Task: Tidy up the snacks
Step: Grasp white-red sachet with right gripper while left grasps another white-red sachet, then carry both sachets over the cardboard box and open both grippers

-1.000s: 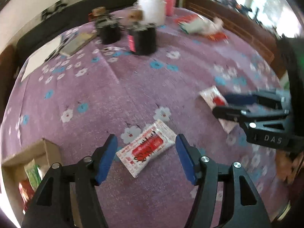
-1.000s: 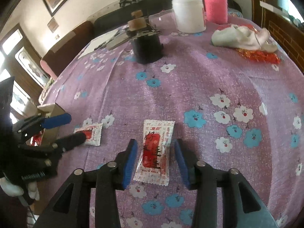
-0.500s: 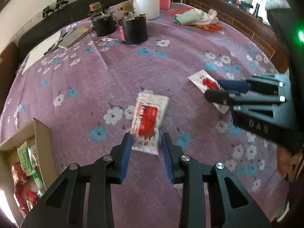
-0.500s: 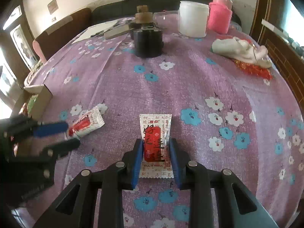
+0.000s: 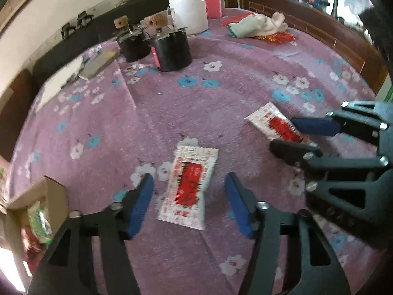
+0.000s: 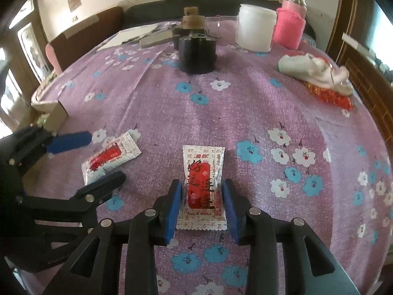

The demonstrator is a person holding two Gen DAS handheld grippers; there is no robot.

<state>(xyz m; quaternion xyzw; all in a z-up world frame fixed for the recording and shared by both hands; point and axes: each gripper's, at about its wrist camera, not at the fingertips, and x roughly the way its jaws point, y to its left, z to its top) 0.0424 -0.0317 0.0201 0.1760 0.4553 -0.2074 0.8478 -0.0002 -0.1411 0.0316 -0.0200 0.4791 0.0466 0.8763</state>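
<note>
Two white snack packets with red labels lie on the purple flowered tablecloth. In the left wrist view, one packet (image 5: 189, 184) lies flat between the spread blue pads of my left gripper (image 5: 189, 198), which is open and not touching it. My right gripper (image 6: 202, 204) is closed around the other packet (image 6: 202, 184), pads against its sides. The right gripper (image 5: 289, 135) also shows at the right of the left wrist view with its packet (image 5: 277, 124). The left gripper (image 6: 103, 154) and its packet (image 6: 110, 154) show at the left of the right wrist view.
A cardboard box (image 5: 36, 206) holding snack packs sits at the table's left edge, also in the right wrist view (image 6: 52, 113). Black round holders (image 5: 172, 49), a white jar (image 6: 255, 29), a pink bottle (image 6: 291, 27), a crumpled cloth (image 6: 312, 68) and papers (image 5: 61, 78) stand at the far side.
My left gripper was shut on its packet half a second ago; it has now opened and the packet lies free on the cloth. The right gripper stays closed on its packet.
</note>
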